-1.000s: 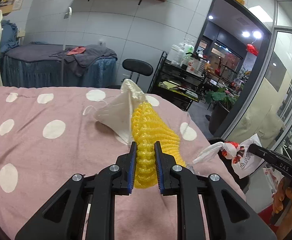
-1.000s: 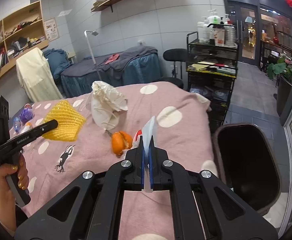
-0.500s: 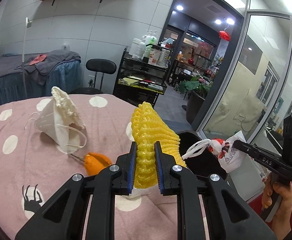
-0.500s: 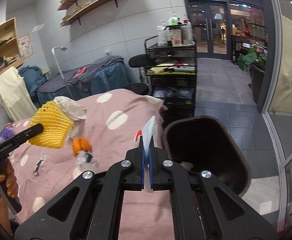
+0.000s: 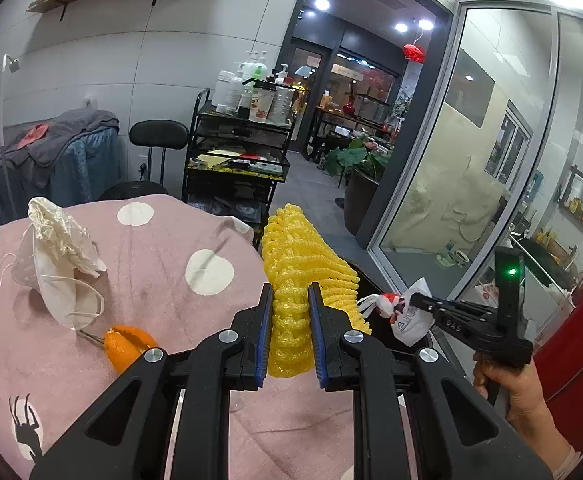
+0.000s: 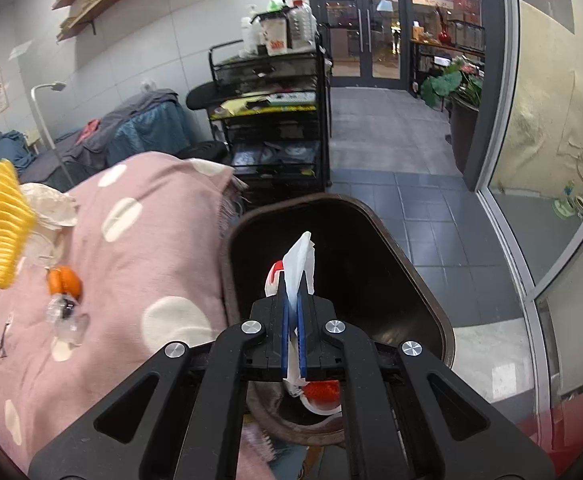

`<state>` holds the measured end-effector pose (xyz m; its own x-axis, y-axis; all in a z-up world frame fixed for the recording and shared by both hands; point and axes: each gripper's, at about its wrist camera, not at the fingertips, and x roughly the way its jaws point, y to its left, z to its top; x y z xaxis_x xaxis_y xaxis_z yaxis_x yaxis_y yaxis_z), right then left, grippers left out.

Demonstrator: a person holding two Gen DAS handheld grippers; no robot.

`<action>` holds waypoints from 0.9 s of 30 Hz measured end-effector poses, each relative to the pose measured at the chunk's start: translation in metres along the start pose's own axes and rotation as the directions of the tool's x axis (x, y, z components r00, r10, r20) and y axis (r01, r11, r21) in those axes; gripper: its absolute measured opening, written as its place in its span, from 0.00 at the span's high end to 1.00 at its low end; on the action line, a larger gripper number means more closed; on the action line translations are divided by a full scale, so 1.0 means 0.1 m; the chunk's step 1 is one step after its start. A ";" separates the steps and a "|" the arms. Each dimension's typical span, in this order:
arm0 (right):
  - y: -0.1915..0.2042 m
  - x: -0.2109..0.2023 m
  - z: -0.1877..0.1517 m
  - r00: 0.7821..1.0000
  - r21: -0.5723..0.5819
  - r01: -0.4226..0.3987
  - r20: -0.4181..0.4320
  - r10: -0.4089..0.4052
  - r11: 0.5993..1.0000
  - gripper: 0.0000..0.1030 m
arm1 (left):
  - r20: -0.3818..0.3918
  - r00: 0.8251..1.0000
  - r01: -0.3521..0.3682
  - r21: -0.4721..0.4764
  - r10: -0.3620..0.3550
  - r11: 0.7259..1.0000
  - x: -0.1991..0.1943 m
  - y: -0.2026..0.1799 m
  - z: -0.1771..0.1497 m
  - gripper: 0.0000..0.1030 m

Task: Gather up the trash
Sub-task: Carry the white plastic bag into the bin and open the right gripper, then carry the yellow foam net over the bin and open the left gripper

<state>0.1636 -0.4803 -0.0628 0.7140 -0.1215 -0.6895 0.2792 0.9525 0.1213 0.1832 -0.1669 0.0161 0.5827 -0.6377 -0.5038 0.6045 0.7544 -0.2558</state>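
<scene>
with my right gripper [image 6: 291, 336] pinched on the bag [image 6: 300, 264] above the bin [image 6: 419, 280] and my left gripper [image 5: 289, 332] clamped on the yellow net [image 5: 303, 268] beside the bed [image 5: 163, 280], i should centre each before letting go.

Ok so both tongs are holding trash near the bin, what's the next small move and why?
Probably open the right tongs and let the white plastic bag drop. In the right wrist view they already hang over the dark bin, shut on the bag. The left tongs, gripping the yellow foam net, appear to sit beside the bin over the pink blanket, so they should go second.
</scene>
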 end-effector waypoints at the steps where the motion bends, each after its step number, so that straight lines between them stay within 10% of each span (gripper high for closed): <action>1: -0.02 0.09 -0.02 1.000 0.006 0.006 -0.015 -0.006 1.000 0.96 | -0.002 1.000 0.002 0.004 -0.002 1.000 0.02 -0.02 0.01 0.83; 18: -0.21 0.84 -0.44 0.985 0.070 0.082 -0.155 -0.070 0.994 0.94 | -0.066 0.997 0.048 0.014 -0.046 0.999 0.39 -0.28 0.00 0.83; 22: -0.25 0.77 -0.51 0.986 0.086 0.108 -0.135 -0.096 0.990 0.34 | -0.081 0.995 0.062 0.008 -0.061 0.998 0.47 -0.34 -0.01 0.83; 27: -0.26 0.54 -0.60 0.992 0.123 0.099 -0.085 -0.089 0.987 0.29 | -0.104 0.991 0.082 0.008 -0.081 0.997 0.58 -0.44 -0.03 0.83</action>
<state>0.1565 -0.4952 -0.1458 0.6290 -0.1819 -0.7558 0.4257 0.8941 0.1391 0.1890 -0.2361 -0.0042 0.4724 -0.6768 -0.5646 0.6547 0.6983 -0.2894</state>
